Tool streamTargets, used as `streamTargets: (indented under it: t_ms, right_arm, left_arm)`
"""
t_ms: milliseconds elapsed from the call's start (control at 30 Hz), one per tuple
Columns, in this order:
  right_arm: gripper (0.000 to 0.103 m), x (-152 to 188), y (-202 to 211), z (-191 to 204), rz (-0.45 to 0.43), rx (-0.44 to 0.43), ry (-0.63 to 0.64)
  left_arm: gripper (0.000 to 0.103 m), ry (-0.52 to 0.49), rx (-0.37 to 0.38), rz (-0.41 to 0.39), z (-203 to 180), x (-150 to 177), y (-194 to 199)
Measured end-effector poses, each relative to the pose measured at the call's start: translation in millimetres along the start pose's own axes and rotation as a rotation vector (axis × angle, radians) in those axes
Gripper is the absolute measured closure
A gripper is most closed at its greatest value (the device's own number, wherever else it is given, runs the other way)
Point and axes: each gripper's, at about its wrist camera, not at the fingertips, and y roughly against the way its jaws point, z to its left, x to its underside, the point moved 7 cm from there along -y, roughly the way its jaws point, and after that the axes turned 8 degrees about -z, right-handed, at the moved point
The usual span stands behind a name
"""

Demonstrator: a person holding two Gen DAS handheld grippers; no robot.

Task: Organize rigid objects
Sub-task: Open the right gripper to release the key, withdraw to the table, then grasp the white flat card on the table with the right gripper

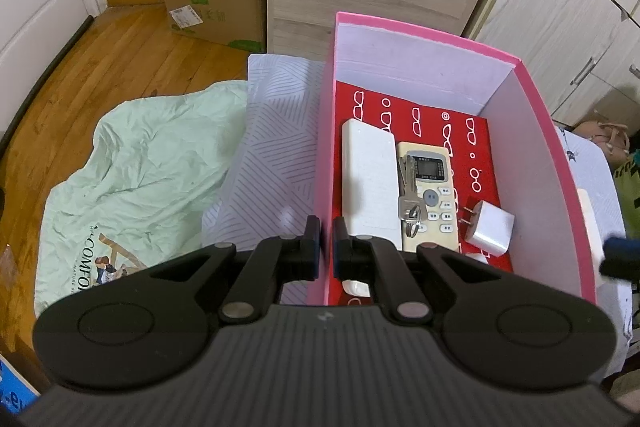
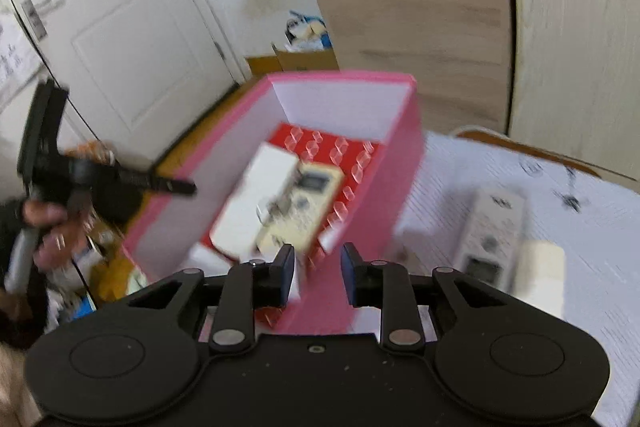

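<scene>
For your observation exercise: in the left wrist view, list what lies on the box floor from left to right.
white block → bunch of keys → remote control → white plug adapter, all inside the pink box.

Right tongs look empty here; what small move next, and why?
Probably swing the right tongs, open and empty, rightward toward the loose remote lying on the bed outside the pink box, while the left tongs clamp the box's wall.
</scene>
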Motion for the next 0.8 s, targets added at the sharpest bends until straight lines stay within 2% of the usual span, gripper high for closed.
streamTargets:
  t_ms: [333,367,533,800]
  right_arm:
    - [0.06,65.1,-4.3,-36.0,0.193,0.085,0.037]
    - [0.057,68.9,-5.7,-38.2,0.204,0.091,0.037]
    - [0.057,82.8,-14.3,-36.9,0.254,0.09,0.068]
    - [0.056,90.5,-28.0,-34.5,0.288,0.109,0.104]
  left_arm:
    - [0.098,-0.017,-0.006,-0.001,-1.3,0.6,-0.3]
    - [0.098,-0.017,-0.006,-0.001,-1.0,0.7,-0.3]
    - [0.098,-0.051,-0.03,-0.006,-4.5,2.7,-0.1]
    - [0.098,-0.078,-0.05,-0.004,-8.2,1.6,-2.4]
